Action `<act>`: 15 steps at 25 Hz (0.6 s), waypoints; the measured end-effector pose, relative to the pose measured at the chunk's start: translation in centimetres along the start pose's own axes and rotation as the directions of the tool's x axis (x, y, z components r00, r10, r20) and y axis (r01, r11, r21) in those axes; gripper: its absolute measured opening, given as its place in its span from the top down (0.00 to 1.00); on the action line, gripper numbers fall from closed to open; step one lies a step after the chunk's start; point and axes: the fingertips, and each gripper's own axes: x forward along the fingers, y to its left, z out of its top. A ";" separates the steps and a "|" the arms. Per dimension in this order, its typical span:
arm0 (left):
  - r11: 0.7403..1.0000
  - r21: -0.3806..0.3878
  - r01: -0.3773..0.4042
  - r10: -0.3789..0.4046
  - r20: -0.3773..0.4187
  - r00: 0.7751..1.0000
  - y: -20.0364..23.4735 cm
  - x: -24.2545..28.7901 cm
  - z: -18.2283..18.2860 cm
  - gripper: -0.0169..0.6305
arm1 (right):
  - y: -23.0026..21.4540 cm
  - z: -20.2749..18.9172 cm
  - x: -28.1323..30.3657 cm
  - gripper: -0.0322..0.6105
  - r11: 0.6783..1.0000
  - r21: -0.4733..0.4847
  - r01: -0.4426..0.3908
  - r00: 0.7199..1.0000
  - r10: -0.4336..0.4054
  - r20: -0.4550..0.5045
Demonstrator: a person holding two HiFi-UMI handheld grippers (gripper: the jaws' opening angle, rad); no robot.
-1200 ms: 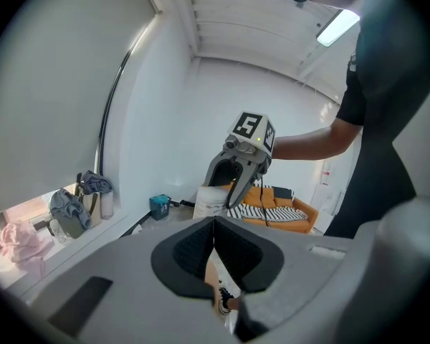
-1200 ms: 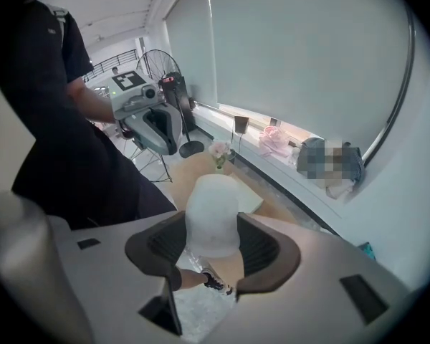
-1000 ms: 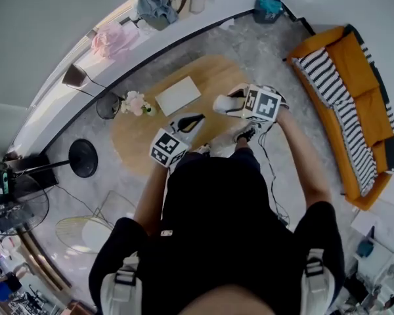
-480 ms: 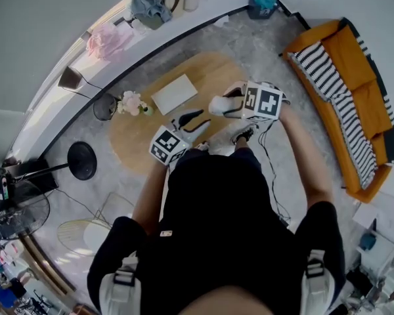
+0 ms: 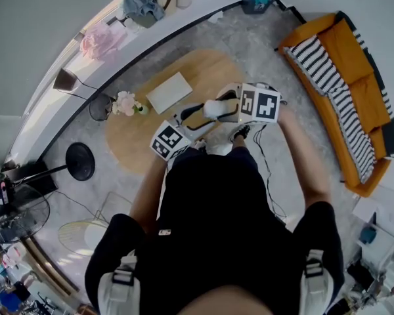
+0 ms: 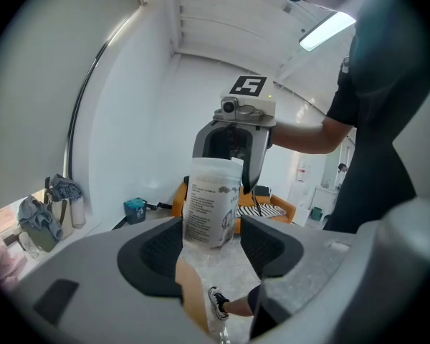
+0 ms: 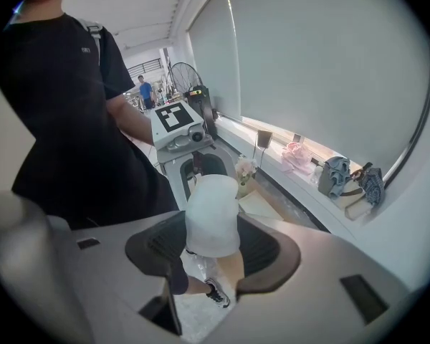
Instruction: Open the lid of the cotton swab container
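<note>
The cotton swab container [image 6: 213,203], a whitish translucent tub with a printed label, hangs in the air in front of the person. My right gripper [image 7: 211,246] is shut on it, and both dark pads press the container [image 7: 211,217] at its sides. From the opposite side my left gripper [image 6: 211,242] reaches over the tub's other end. Its jaws are opening, and the tub lies between the pads with a small gap at the right pad [image 6: 272,246]. In the head view the left gripper [image 5: 189,115] and right gripper [image 5: 213,107] meet over the table's near edge.
Below is an oval wooden table [image 5: 138,136] with a flat white box [image 5: 169,92] and a small flower vase [image 5: 125,102]. An orange sofa [image 5: 345,90] with a striped throw stands to the right. A lamp base [image 5: 79,161] and a fan [image 5: 13,209] stand to the left.
The two grippers have drawn closer together over the table's near edge. The left gripper's jaws have parted from shut to wide. The right gripper keeps its hold on the container.
</note>
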 end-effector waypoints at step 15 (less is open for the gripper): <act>0.997 0.057 0.059 -0.060 0.012 0.998 -0.6 0.7 2.0 0.59 | 0.8 4.1 -0.1 0.64 0.995 -0.079 -0.062 0.997 0.065 0.042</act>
